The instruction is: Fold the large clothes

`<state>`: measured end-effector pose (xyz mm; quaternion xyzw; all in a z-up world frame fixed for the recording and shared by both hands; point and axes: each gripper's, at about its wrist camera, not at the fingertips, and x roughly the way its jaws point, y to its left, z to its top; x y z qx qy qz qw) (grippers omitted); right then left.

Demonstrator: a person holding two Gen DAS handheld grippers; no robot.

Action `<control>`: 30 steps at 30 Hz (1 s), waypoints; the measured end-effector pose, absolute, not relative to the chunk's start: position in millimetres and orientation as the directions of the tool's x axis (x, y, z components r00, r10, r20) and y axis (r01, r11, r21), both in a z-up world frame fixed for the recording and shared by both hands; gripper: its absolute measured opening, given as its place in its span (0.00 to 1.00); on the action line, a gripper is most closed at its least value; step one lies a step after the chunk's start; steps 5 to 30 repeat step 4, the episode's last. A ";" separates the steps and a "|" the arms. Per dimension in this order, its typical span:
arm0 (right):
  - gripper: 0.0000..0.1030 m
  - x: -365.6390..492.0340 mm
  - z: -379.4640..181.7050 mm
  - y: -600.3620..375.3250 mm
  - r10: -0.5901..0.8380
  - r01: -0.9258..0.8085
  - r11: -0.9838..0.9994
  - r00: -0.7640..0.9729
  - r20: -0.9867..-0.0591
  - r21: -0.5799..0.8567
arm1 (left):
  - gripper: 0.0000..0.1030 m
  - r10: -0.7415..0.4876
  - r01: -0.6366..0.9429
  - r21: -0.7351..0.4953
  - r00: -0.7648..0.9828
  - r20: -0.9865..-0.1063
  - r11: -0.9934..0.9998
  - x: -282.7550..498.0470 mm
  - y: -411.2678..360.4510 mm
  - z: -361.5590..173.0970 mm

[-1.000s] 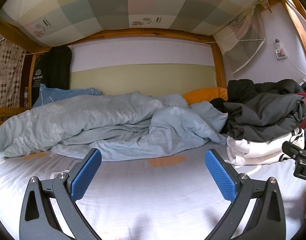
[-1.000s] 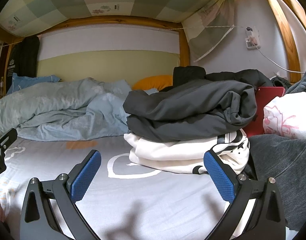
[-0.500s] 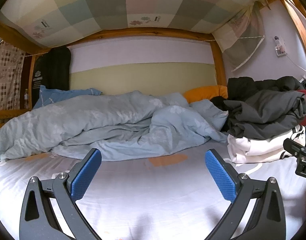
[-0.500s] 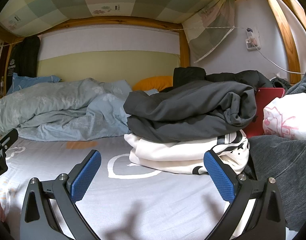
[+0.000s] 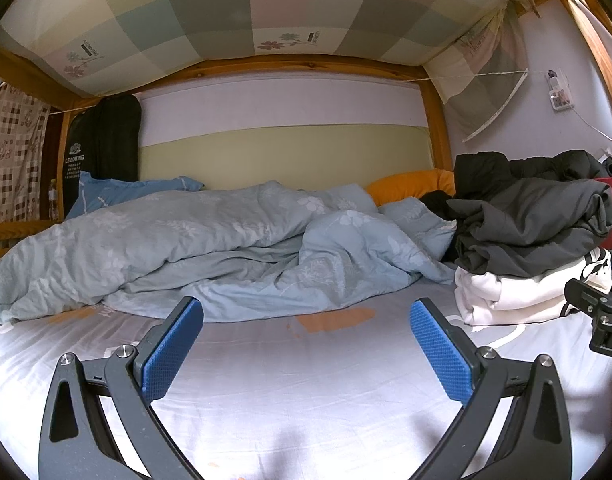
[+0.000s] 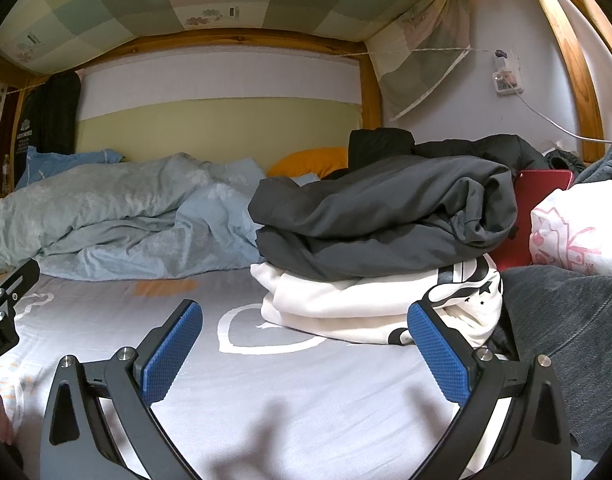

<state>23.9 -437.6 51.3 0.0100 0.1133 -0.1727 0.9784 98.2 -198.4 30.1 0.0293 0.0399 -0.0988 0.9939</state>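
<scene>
The bed has a pale grey sheet with a white heart shape and some orange patches on it. A big light blue blanket with white flowers lies crumpled along the far edge of the bed. A blue pillow sits at the far left corner and an orange pillow sits behind the blanket near the far right. Near the right edge a folded white top lies flat on the sheet, with a folded dark grey garment stacked on top of it
</scene>
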 end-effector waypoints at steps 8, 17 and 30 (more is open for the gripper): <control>1.00 23.4 51.5 -437.7 -0.328 0.333 0.943 0.919 -0.220 -0.015 | 1.00 -0.196 0.200 0.051 0.978 -0.076 0.979 96.7 -198.3 29.9; 1.00 23.4 51.5 -437.7 -0.328 0.333 0.943 0.919 -0.220 -0.015 | 1.00 -0.196 0.200 0.051 0.978 -0.076 0.979 96.7 -198.3 29.9; 1.00 23.4 51.5 -437.7 -0.328 0.333 0.943 0.919 -0.220 -0.015 | 1.00 -0.196 0.200 0.051 0.978 -0.076 0.979 96.7 -198.3 29.9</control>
